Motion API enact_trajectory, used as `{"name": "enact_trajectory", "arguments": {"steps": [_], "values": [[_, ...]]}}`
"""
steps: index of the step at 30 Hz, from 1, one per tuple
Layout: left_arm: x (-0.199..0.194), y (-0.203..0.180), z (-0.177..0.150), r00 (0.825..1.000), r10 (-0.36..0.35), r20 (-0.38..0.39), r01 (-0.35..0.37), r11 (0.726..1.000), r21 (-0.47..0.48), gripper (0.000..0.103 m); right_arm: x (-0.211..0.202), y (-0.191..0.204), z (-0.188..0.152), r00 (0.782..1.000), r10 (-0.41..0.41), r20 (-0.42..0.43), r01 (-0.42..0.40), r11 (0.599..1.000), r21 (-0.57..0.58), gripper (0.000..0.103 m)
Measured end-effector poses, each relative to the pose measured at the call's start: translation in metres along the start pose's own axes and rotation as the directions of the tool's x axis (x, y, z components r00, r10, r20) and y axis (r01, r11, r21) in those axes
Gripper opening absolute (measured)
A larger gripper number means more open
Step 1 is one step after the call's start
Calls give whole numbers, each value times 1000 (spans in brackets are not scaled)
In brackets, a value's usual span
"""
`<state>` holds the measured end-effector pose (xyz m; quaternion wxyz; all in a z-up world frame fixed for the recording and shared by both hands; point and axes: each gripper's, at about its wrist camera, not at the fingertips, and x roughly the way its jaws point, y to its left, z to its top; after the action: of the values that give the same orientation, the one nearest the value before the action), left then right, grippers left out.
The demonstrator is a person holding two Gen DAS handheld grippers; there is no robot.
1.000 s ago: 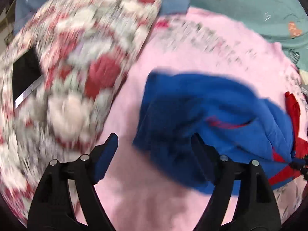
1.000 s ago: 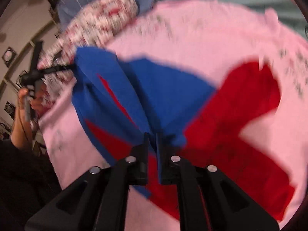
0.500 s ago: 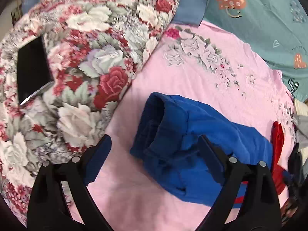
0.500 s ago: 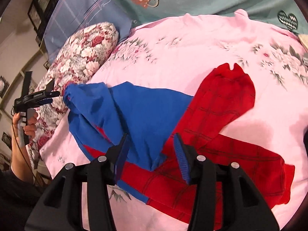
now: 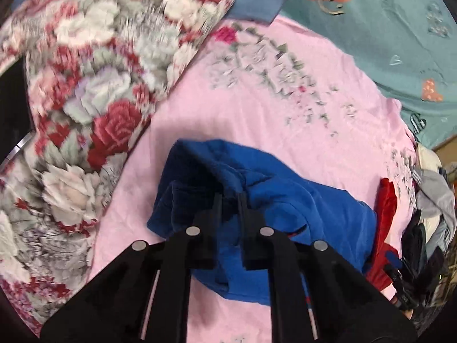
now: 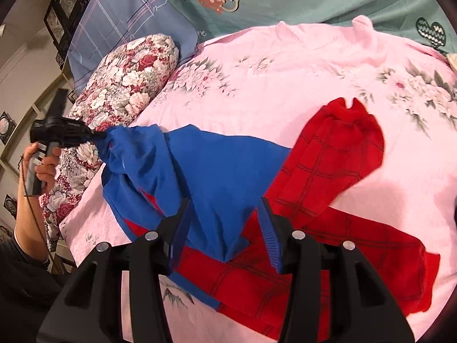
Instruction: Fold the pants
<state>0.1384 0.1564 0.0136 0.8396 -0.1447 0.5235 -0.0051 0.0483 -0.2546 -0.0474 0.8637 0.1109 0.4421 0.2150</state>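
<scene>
**Beside the floral bolster, the left jaws take the waistband end**

Next to the floral bolster (image 6: 120, 85), on the pink sheet (image 6: 285, 65), the pants (image 6: 222, 177) lie crumpled, blue upper part toward the bolster and red web-patterned legs trailing away from it. Their long axis runs from the bolster side out across the sheet, one red leg bent up away from the camera and the other lying flat nearer it.

The left gripper (image 5: 228, 200) has its jaws pinched narrow on a bunch of blue fabric at the end nearest the bolster; seen from the right wrist, that bunch is lifted off the sheet and drawn taut toward the person's left hand (image 6: 40, 165). The right gripper (image 6: 225, 228) hovers with jaws wide and empty over the middle of the pants, where blue meets red, farther from the bolster. So the left is on the cloth, while the right is the nearer one to the legs, which lie ahead and to its right.

Half a second ago the left jaws stood wide apart, straddling the blue end without gripping; now they are closed on it. The right jaws were already parted then and have opened a little wider. A second ago the right was the one clamped on the cloth.

My guess is the next move needs the right to catch the leg end so the pants can be pulled straight.
</scene>
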Motion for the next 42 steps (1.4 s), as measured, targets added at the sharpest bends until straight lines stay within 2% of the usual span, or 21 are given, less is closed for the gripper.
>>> {"name": "enact_trajectory", "arguments": {"steps": [2, 5, 8, 10, 13, 15, 17, 18, 19, 21, 22, 24, 27, 32, 34, 35, 37, 42], "values": [[-34, -9, -7, 997, -5, 75, 1, 998, 56, 9, 12, 5, 1, 999, -4, -41, 4, 1000, -17, 48], [-66, -12, -19, 991, -25, 130, 12, 995, 103, 10, 21, 13, 0, 998, 10, -61, -12, 999, -45, 48], [-60, -6, -35, 996, -1, 91, -10, 993, 116, 12, 26, 19, 0, 997, 33, -68, -36, 998, -48, 48], [-38, 6, -47, 999, 37, 34, -40, 994, 105, 13, 29, 24, 0, 995, 63, -84, -67, 997, -46, 49], [1, 32, -59, 996, 44, -80, -42, 999, 21, 13, 41, 50, 1, 980, 149, -128, -160, 984, -82, 48], [13, 47, -62, 994, 18, -107, -23, 999, -43, 13, 51, 74, 4, 969, 189, -156, -210, 970, -126, 48], [12, 55, -62, 995, 27, -91, -34, 996, -77, 30, 65, 108, 7, 952, 234, -195, -270, 946, -180, 48], [9, 57, -61, 996, 36, -79, -42, 996, -82, 54, 72, 125, 8, 955, 216, -203, -260, 938, -229, 48], [5, 58, -61, 997, 38, -64, -43, 996, -80, 73, 78, 142, 10, 965, 175, -196, -227, 932, -283, 48], [-7, 58, -62, 998, 47, -38, -49, 997, -67, 74, 88, 169, 15, 979, 111, -171, -169, 911, -376, 49], [-11, 58, -63, 998, 45, -39, -47, 997, -64, 76, 92, 180, 18, 982, 93, -164, -153, 900, -407, 54], [-18, 62, -65, 997, -21, -70, 14, 995, -96, 80, 96, 193, 23, 988, 71, -140, -127, 886, -447, 59], [-9, 59, -65, 979, -128, -160, 103, 982, -156, 80, 98, 192, 29, 988, 79, -132, -130, 891, -436, 59], [7, 41, -62, 952, -206, -225, 160, 965, -208, 77, 84, 165, 33, 994, 69, -88, -97, 924, -370, 59], [8, 35, -59, 950, -216, -224, 167, 961, -220, 68, 74, 147, 32, 996, 60, -71, -80, 939, -335, 59], [10, 32, -57, 950, -221, -220, 169, 958, -233, 67, 70, 139, 32, 997, 53, -63, -71, 944, -321, 60], [14, 29, -55, 948, -227, -222, 168, 952, -256, 67, 60, 120, 30, 999, 28, -47, -40, 956, -290, 60], [37, 29, -40, 947, -207, -246, 114, 931, -346, 67, 32, 77, 22, 999, -35, -1, 34, 974, -226, 60]]}}
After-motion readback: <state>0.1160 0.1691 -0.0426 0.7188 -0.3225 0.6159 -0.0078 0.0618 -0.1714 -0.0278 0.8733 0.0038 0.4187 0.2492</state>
